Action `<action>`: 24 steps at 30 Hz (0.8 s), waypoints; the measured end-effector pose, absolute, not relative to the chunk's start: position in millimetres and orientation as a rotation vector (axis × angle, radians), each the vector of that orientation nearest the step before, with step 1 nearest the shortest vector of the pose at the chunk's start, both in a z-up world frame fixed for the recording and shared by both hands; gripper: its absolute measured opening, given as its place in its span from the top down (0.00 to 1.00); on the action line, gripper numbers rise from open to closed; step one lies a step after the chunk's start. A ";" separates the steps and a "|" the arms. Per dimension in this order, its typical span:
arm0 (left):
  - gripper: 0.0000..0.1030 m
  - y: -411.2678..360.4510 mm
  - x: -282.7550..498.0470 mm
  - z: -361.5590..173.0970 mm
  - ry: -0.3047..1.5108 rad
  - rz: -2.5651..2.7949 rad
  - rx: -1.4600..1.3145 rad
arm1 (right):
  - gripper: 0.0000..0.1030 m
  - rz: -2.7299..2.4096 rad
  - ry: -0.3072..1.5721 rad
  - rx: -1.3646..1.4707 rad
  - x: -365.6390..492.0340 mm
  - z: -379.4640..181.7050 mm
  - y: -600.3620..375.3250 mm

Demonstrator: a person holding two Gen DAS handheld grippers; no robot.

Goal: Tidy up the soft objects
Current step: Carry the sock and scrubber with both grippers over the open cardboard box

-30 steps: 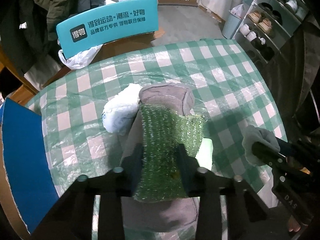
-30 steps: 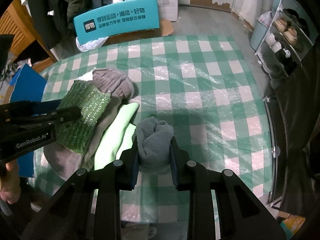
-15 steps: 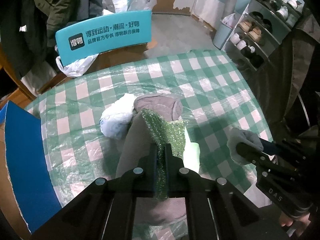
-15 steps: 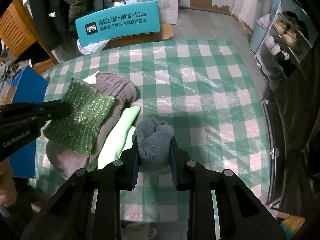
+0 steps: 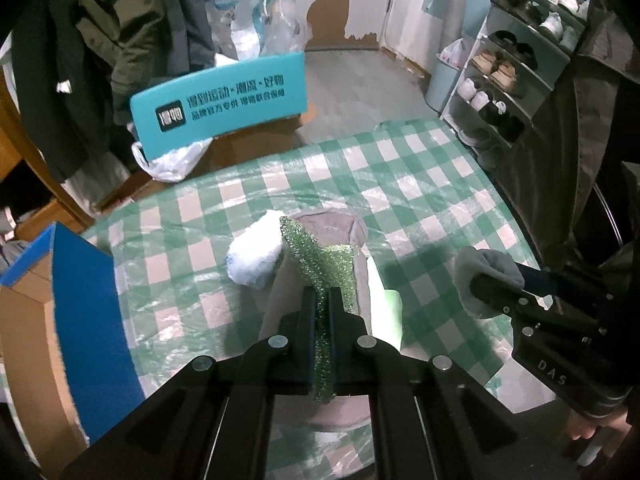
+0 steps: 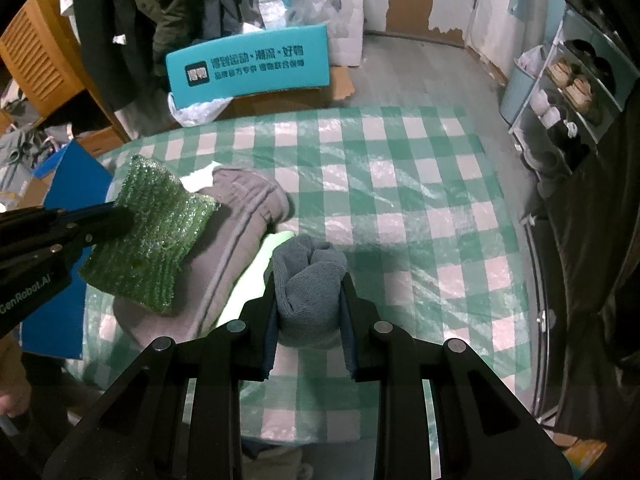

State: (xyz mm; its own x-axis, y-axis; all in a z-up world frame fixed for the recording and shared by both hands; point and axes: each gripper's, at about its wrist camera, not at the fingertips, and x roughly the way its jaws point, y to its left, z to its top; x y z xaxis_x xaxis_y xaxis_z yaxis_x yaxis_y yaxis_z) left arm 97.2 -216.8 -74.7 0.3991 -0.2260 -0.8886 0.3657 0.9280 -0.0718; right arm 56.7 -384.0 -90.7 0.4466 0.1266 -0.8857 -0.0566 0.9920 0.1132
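Left wrist view: the left gripper [image 5: 322, 312] pinches the green scrubbing cloth [image 5: 320, 264] edge-on, its long axis running away from the camera over the grey garment [image 5: 332, 226].

Right wrist view: the right gripper [image 6: 310, 300] clamps a rolled grey towel [image 6: 308, 276], standing upright above the checked tablecloth [image 6: 400, 200].

Left gripper [image 5: 322, 312] fingers pinched nearly together; right gripper [image 6: 309, 280] fingers part-open; both angled steeply downward.

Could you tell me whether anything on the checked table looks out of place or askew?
Nothing is spilled or damaged. The taupe fabric bundle lies slantwise over a pale green cloth, its end hanging past the green-and-white checked table's edge.
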 end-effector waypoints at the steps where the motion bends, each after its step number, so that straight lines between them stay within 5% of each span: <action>1: 0.95 -215.0 95.9 -71.5 1.090 -0.373 0.146 | 0.76 0.116 1.096 0.069 55.9 -88.1 -383.0; 24: 0.95 -150.0 71.0 -40.3 1.003 -0.242 0.182 | 0.76 0.206 1.006 -0.001 51.2 -42.6 -333.1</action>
